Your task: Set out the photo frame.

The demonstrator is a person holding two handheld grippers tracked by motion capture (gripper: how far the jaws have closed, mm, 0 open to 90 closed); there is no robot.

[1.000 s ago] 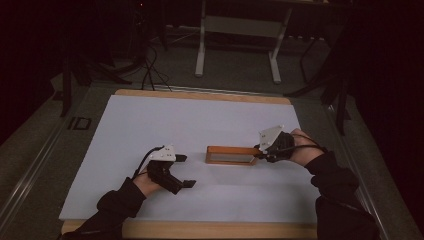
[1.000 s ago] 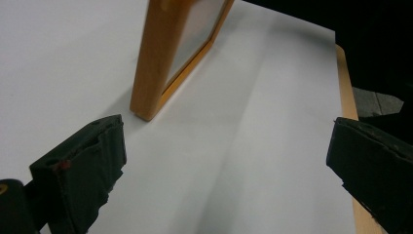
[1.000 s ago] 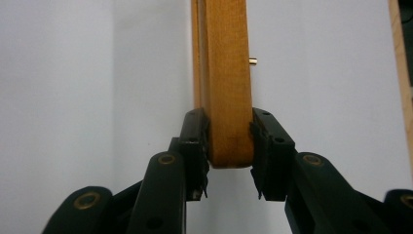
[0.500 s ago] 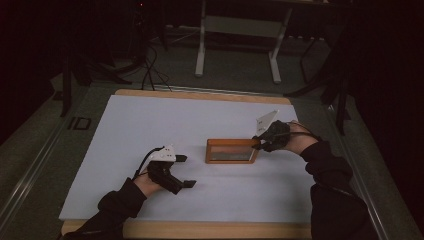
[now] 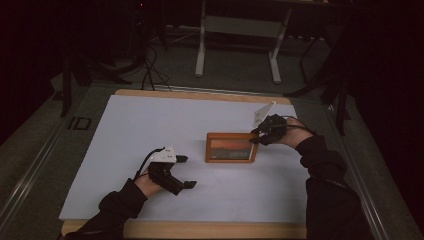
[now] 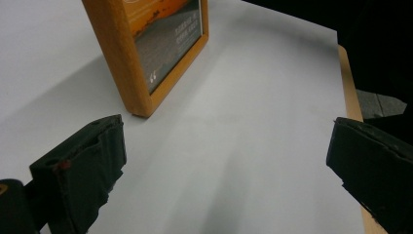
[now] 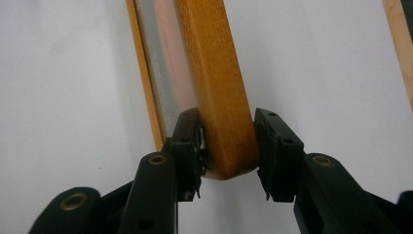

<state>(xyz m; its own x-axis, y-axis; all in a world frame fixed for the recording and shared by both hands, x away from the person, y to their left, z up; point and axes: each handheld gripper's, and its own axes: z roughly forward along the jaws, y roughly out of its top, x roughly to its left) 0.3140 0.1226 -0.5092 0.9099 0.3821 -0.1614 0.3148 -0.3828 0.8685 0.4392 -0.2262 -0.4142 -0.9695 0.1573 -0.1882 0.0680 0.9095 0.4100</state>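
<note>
Wooden picture frame (image 7: 216, 92) stands between the jaws of the right gripper (image 7: 228, 148), at its near corner. In the right gripper view the left jaw lies against the glass side of the frame, and the right jaw stands just beside the outer wooden edge with a thin gap (so the hold looks loosened, not clenched). These jaws have just been opening, with the frame corner between them.

In the high view the right gripper (image 5: 256, 135) meets the frame (image 5: 231, 148) at its right end, and the person's right hand (image 5: 280, 131) comes from the right side of the tabletop (image 5: 150, 125). The frame sits a little right of the middle of the white tabletop, with its long side running left to right. Its picture shows an orange band above a dark part.

The left gripper (image 5: 186, 172) rests on the tabletop to the left of the frame, apart from it, and points toward it. Its jaws are spread wide and hold nothing. In the left gripper view the two black jaws stand far from each other at the bottom corners, and the frame (image 6: 146, 53) is ahead of them, its lower corner on the white surface.

A wooden border (image 5: 200, 95) runs around the white sheet of the tabletop.
</note>
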